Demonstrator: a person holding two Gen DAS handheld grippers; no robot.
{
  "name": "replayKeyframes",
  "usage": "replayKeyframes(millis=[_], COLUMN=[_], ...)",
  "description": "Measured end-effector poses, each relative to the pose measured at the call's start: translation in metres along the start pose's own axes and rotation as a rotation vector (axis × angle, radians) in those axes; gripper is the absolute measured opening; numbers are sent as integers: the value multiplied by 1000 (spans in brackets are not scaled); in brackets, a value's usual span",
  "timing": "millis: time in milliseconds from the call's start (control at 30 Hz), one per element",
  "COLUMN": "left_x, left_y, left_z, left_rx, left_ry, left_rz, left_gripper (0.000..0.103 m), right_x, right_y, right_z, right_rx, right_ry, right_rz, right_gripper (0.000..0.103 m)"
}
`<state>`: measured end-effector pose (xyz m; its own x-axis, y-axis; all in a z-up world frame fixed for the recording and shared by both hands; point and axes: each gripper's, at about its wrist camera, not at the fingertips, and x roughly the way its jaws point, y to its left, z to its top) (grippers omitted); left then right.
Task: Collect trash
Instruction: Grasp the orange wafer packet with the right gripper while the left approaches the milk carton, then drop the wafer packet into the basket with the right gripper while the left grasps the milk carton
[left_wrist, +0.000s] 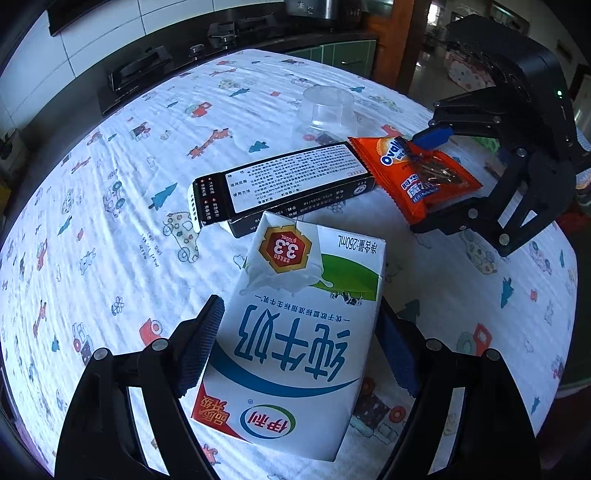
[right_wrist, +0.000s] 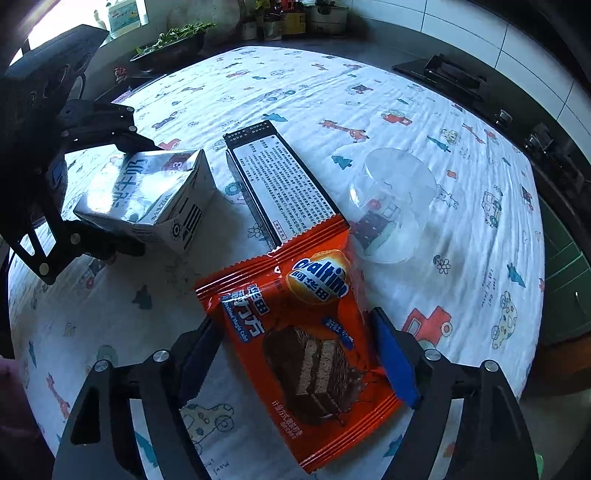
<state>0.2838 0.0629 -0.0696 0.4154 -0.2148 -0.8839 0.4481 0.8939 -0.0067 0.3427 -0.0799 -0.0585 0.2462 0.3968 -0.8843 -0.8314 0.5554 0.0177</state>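
Observation:
My left gripper (left_wrist: 295, 350) is shut on a white milk carton (left_wrist: 295, 343), one pad on each side; the carton also shows in the right wrist view (right_wrist: 147, 199). My right gripper (right_wrist: 295, 354) is shut on an orange Ovaltine snack wrapper (right_wrist: 306, 354), which also shows in the left wrist view (left_wrist: 417, 173). Both items are held just above the round table (left_wrist: 110, 221). A long black box with a white label (left_wrist: 295, 177) lies flat between them, also visible in the right wrist view (right_wrist: 284, 188). A clear plastic cup (right_wrist: 391, 203) stands upside down on the cloth.
The table wears a white cloth with cartoon cars and giraffes (right_wrist: 480, 184). A dark counter with a gas hob (left_wrist: 140, 74) runs behind it. A bowl of greens (right_wrist: 173, 40) sits on the counter beyond the table.

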Motion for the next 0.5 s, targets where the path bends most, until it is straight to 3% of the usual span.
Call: replayKeyframes(millis=[500], left_x=[-21], left_y=[-23], left_z=[-4], left_rx=[-27], left_ry=[-69], left_rz=[-5], left_gripper=[73], right_x=[-39], right_y=[19], right_z=[-36], right_rx=[193], right_ry=[-94], right_rz=[-40], right_gripper=[61])
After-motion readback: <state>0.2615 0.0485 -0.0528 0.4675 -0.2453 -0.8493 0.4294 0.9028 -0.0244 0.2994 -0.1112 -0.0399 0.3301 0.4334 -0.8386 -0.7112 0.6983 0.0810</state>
